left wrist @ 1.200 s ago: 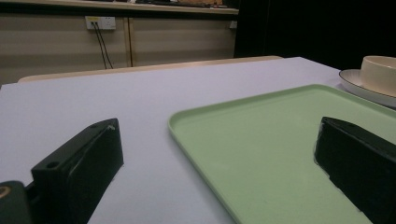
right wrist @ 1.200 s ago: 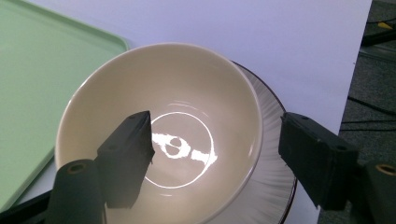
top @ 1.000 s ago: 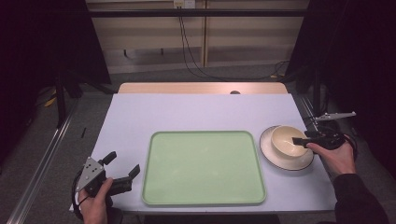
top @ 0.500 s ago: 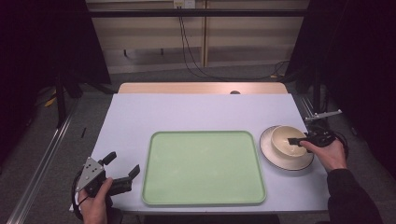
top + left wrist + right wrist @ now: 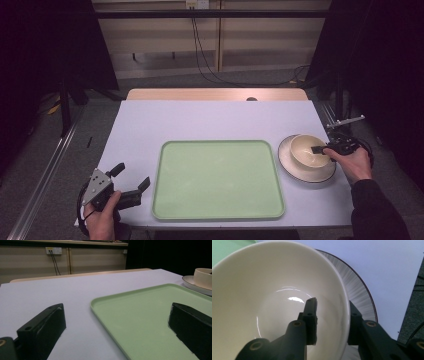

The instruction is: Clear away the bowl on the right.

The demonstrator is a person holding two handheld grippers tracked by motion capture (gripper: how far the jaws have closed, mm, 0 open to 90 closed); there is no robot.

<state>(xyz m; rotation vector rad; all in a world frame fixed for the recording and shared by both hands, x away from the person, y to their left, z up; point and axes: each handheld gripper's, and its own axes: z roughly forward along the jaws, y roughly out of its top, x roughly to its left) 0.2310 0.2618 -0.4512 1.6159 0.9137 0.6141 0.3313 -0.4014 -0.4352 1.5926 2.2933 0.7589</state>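
Cream bowl [image 5: 308, 150] stands upright, mouth up, on a dark-rimmed plate [image 5: 300, 173] at the 3 o'clock edge of the table [image 5: 210, 120], just beside the green tray [image 5: 218, 179]. The bowl is round, so no long axis can be told.

Right gripper [image 5: 324, 149] straddles the bowl's wall at its 3 o'clock side: one jaw inside the bowl [image 5: 274, 297], the other outside over the plate [image 5: 359, 295]. Its jaws have just been closing on the wall; whether both pads press is not clear.

Left gripper [image 5: 131, 179] sits at the table's 7 o'clock corner, jaws wide apart, holding nothing.

Table surface is pale lilac, wooden strip at 12 o'clock. Beyond: panelled wall, wall socket [image 5: 196, 4] with hanging cables, dark curtains either side.
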